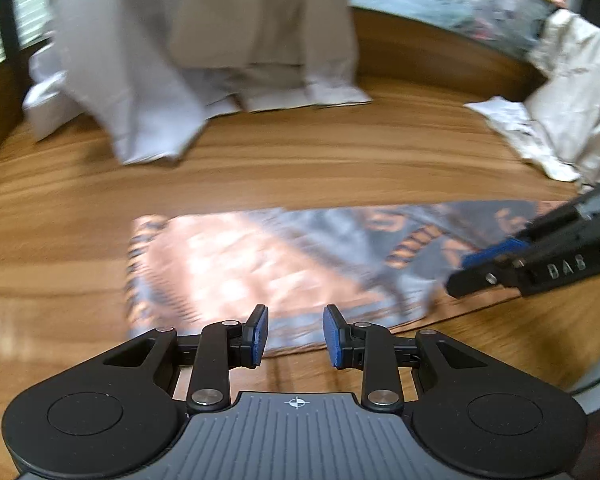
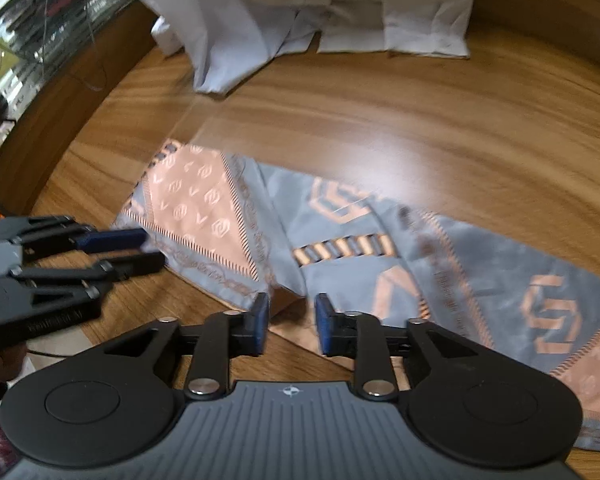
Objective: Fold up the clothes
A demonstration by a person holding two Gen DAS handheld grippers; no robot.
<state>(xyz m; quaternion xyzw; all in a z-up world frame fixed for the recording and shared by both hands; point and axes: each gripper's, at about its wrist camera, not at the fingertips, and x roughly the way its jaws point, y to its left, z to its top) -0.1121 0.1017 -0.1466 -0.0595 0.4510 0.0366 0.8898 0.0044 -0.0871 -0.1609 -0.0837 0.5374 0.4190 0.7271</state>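
A grey and copper patterned cloth [image 1: 260, 256] lies flat on the wooden table [image 1: 300, 160], partly folded, with a lengthwise crease. My left gripper [image 1: 296, 334] hovers over its near edge, open, and the pads hold nothing. The right gripper [image 1: 488, 264] reaches in from the right over the cloth's other end. In the right wrist view the cloth [image 2: 380, 240] runs from upper left to lower right. My right gripper [image 2: 290, 320] stands open above a folded corner at the near edge. The left gripper [image 2: 140, 248] shows at the left edge of the cloth, its fingers apart.
Pale white and beige garments [image 1: 204, 40] are heaped at the back of the table, also visible in the right wrist view [image 2: 300, 8]. Another crumpled cream garment [image 1: 560, 112] lies at the far right. The table's raised wooden rim [image 2: 60, 120] curves along the left side.
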